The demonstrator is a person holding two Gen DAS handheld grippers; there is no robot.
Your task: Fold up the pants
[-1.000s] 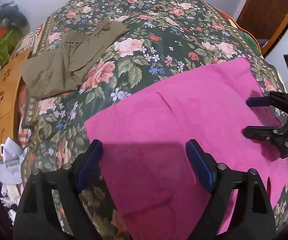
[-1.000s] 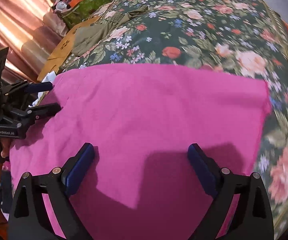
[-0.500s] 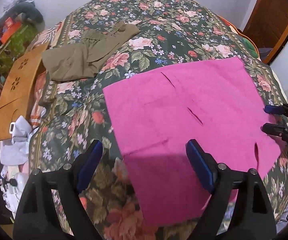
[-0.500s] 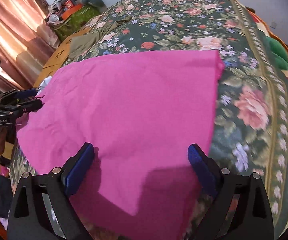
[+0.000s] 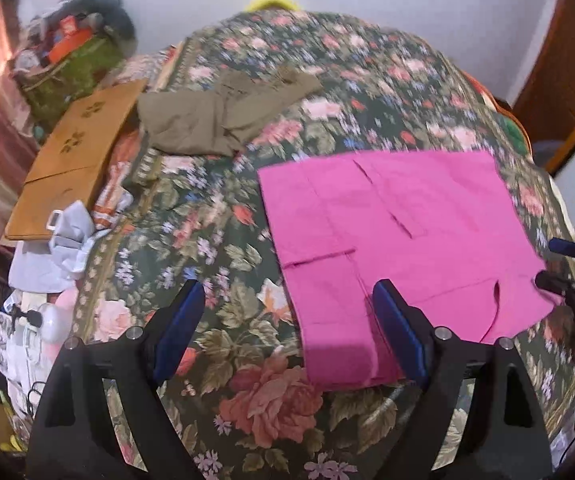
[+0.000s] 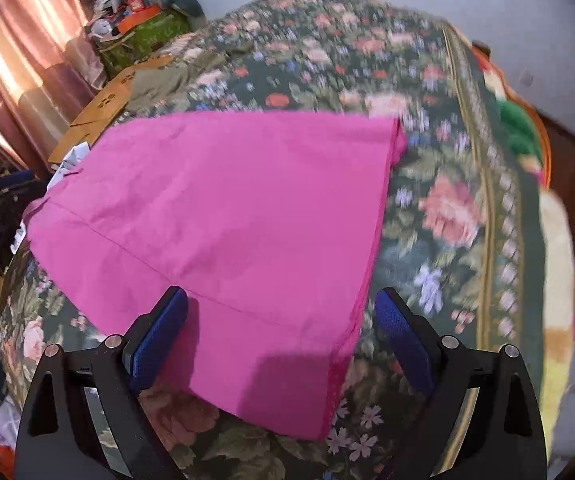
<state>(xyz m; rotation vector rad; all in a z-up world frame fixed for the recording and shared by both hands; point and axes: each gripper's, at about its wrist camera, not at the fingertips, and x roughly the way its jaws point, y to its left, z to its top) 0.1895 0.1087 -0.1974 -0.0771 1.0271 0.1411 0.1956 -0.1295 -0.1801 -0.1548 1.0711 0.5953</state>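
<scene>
Pink pants [image 5: 399,224] lie flat and folded on the floral bedspread [image 5: 223,264]; they also show in the right wrist view [image 6: 231,216]. My left gripper [image 5: 287,320] is open and empty, held above the pants' near left corner. My right gripper [image 6: 279,332] is open and empty above the pants' near edge. The right gripper also shows at the right edge of the left wrist view [image 5: 563,268], open beside the pants' right corner.
Olive-green pants [image 5: 223,116] lie at the far left of the bed. A brown cardboard piece [image 5: 75,156], a green bag [image 5: 71,72] and white clutter [image 5: 55,240] sit off the bed's left side. A wooden door [image 5: 563,68] stands at the far right.
Both grippers have pulled back and up from the pink pants, which now lie smaller in view. The jaws stayed open.
</scene>
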